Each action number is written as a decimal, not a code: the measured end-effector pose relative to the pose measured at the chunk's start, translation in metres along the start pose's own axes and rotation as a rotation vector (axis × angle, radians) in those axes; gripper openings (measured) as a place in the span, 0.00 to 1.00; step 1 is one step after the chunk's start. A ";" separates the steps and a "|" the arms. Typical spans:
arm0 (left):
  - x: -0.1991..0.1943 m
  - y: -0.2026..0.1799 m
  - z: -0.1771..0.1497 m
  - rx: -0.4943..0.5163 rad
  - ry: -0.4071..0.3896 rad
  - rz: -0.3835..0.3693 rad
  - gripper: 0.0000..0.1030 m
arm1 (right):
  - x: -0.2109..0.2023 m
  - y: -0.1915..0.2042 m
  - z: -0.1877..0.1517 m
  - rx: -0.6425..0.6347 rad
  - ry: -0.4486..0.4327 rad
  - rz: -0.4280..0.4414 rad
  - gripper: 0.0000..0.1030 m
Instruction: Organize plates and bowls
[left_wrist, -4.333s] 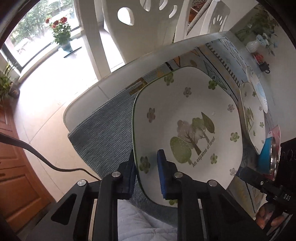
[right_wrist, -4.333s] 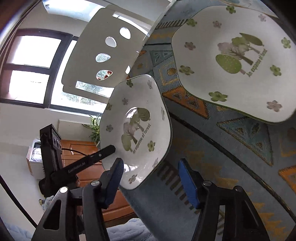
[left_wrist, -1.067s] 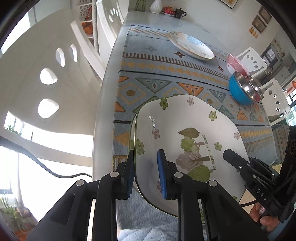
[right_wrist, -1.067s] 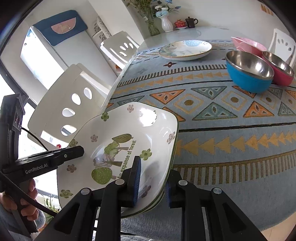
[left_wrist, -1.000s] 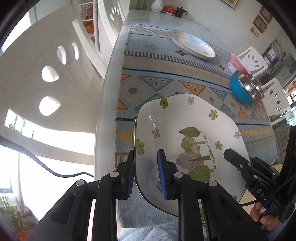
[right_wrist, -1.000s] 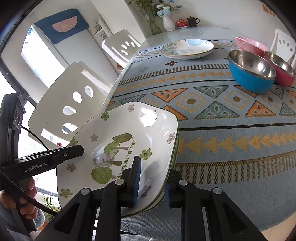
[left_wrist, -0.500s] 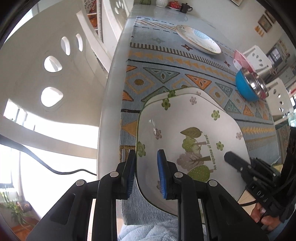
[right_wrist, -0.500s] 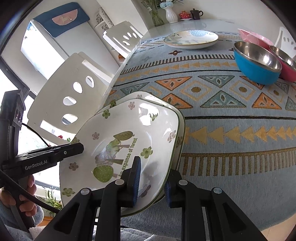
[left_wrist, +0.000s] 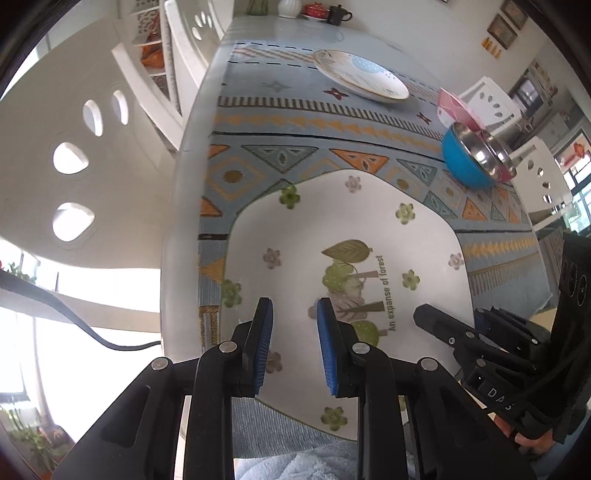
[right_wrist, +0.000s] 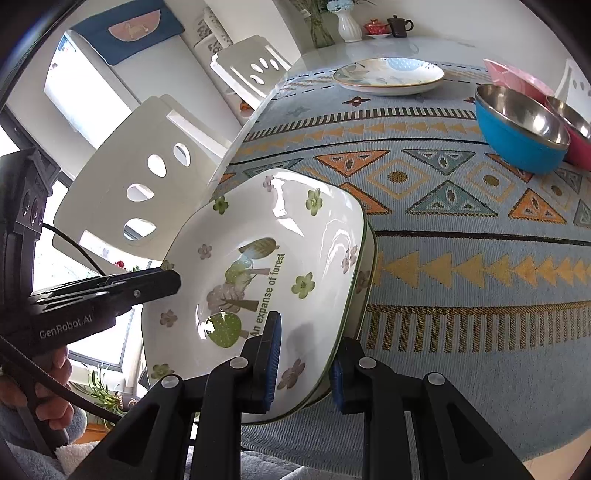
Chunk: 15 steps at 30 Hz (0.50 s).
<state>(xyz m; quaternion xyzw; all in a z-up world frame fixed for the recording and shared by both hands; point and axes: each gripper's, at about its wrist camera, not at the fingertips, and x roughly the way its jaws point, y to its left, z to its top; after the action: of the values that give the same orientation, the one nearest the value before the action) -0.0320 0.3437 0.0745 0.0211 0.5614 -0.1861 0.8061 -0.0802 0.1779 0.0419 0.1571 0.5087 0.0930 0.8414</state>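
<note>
Now right gripper (right_wrist: 304, 373) clamps the near rim of the white square ceramic tree-print plate (right_wrist: 258, 258); left gripper (left_wrist: 295, 347), jaws just been opening, hangs over the plate's opposite edge, gripping nothing.

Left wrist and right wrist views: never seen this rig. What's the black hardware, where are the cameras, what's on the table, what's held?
No robot: a person holds a two-finger gripper in each hand, each with a fisheye camera looking along its fingers. Each picture shows its own gripper at the bottom and the other at the side. On the patterned table runner lie a round plate, a blue bowl and pink bowls. Up front, a square tree-print plate sits on a matching plate. The right gripper is clamped on the top plate's near rim. The left gripper has just been opening; no rim shows between its pads.
</note>
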 end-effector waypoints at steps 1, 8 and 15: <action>0.001 -0.001 0.000 0.004 0.003 0.001 0.21 | 0.000 0.001 0.000 -0.005 0.002 -0.004 0.22; 0.004 -0.001 -0.001 0.002 0.020 0.004 0.25 | 0.003 0.019 0.000 -0.108 0.035 -0.020 0.49; 0.005 0.003 -0.003 -0.002 0.026 0.006 0.26 | 0.005 0.018 0.003 -0.099 0.071 0.003 0.53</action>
<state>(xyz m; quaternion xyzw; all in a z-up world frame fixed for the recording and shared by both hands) -0.0328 0.3457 0.0684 0.0242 0.5719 -0.1829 0.7993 -0.0750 0.1958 0.0454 0.1126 0.5325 0.1249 0.8295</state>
